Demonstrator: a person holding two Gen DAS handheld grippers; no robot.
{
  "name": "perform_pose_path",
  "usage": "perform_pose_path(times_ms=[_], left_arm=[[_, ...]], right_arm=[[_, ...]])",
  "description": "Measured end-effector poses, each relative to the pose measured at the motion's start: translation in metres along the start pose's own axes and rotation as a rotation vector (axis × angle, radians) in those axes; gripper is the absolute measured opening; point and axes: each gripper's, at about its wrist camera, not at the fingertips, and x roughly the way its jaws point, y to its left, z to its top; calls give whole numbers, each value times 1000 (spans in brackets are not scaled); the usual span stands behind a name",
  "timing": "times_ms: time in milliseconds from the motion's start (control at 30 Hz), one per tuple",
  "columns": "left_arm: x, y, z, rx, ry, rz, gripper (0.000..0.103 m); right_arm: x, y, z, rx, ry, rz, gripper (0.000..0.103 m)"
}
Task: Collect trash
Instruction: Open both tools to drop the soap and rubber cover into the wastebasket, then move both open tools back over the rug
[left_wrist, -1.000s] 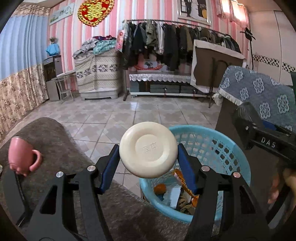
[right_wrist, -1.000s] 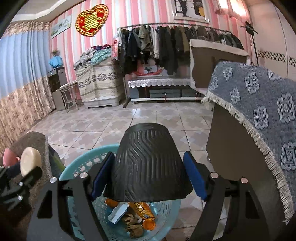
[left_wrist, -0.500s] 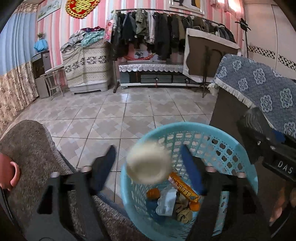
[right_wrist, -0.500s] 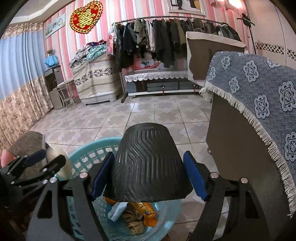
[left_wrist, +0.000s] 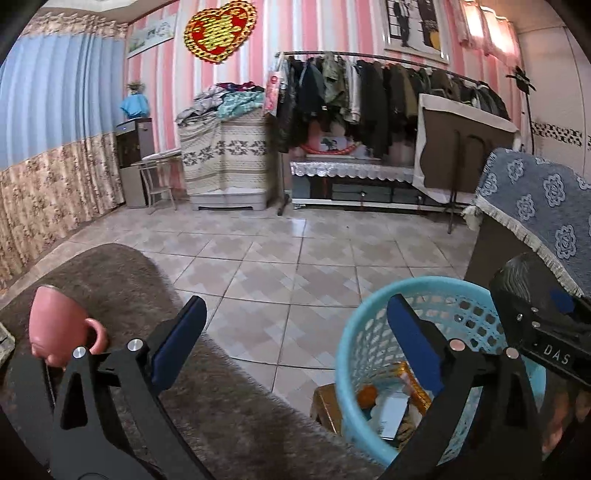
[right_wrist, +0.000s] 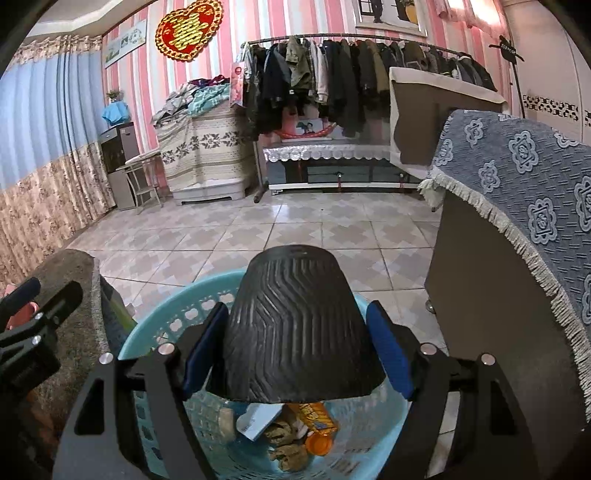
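Note:
My left gripper (left_wrist: 295, 336) is open and empty, over the edge of the brown rug-covered surface (left_wrist: 221, 406), just left of the light-blue trash basket (left_wrist: 354, 332). My right gripper (right_wrist: 297, 350) is shut on a black ribbed cup (right_wrist: 299, 325), held upside down over the basket (right_wrist: 166, 321). The basket holds an orange wrapper (right_wrist: 314, 413), a white paper (right_wrist: 255, 421), brown crumpled bits and an orange cap. The black cup also shows at the right of the left wrist view (left_wrist: 517, 284). The cream disc is not clearly visible in the basket.
A pink mug (left_wrist: 59, 328) stands upside down on the rug surface, left of my left gripper. A cabinet draped with a blue patterned cloth (right_wrist: 517, 177) stands right of the basket. Tiled floor (left_wrist: 295, 251) stretches to a clothes rack (left_wrist: 369, 92) at the back.
My left gripper opened and let go of the cream round disc over the basket, then moved back left over the rug. My right gripper kept hold of the black cup, nearly still.

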Motion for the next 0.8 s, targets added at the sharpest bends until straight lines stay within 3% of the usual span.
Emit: perform_pose_path(times_ms=[133,200,300,800], left_arm=[[-4,12,2,-35,-4,3,96],[-8,17,5,-49,-13,9,97],[-11,21,6,-68,-14,10,97],[-53,48,-6,-86,-16,55,97]], right_arm=[[2,4,1,-6,-16,7,78],[2,3,1,2,-26,7,91],[0,7,1,-18,-50,-2,95],[-15,17,9,-43,-85,-1,98]])
